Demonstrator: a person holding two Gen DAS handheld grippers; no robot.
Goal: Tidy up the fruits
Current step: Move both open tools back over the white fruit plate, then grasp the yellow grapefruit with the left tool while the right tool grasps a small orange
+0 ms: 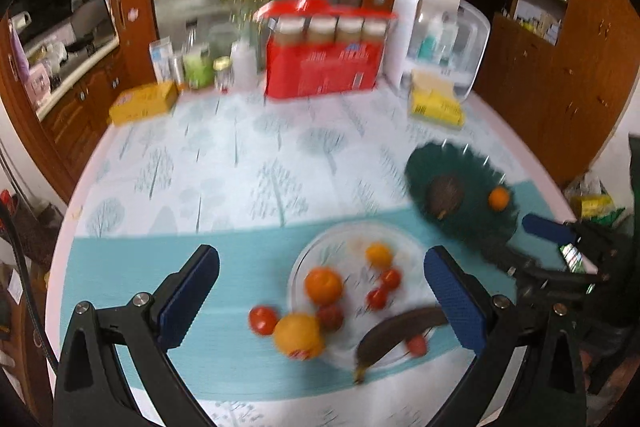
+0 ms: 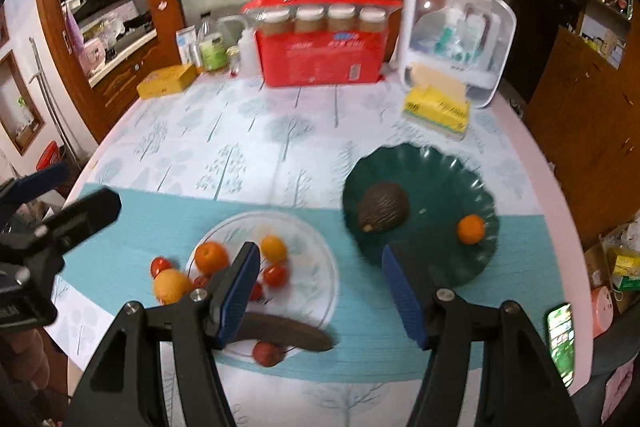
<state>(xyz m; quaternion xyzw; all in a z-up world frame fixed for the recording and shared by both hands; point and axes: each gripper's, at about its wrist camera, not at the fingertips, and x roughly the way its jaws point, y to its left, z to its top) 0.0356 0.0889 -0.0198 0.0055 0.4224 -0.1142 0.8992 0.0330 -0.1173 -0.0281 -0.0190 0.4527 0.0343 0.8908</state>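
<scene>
A clear glass plate (image 1: 298,267) (image 2: 308,291) holds an orange (image 1: 323,285) (image 2: 211,257), a smaller yellow-orange fruit (image 1: 379,254) (image 2: 273,248), small red tomatoes (image 1: 390,278) (image 2: 275,275) and a dark banana (image 1: 400,331) (image 2: 288,333). Beside its left rim lie a large yellow-orange fruit (image 1: 298,335) (image 2: 171,285) and a tomato (image 1: 263,319) (image 2: 160,265). The green scalloped plate (image 1: 460,163) (image 2: 440,179) carries a dark brown fruit (image 1: 445,195) (image 2: 384,207) and a small orange (image 1: 499,198) (image 2: 471,229). My left gripper (image 1: 322,255) (image 2: 80,211) hovers open and empty over the clear plate. My right gripper (image 2: 320,253) (image 1: 552,231) is open and empty between the two plates.
At the back of the round table stand a red box of jars (image 1: 320,71) (image 2: 320,59), a white-and-clear organiser (image 2: 460,39), two yellow boxes (image 1: 140,103) (image 2: 436,111) and small bottles. A lit phone (image 2: 560,339) lies at the table's right edge.
</scene>
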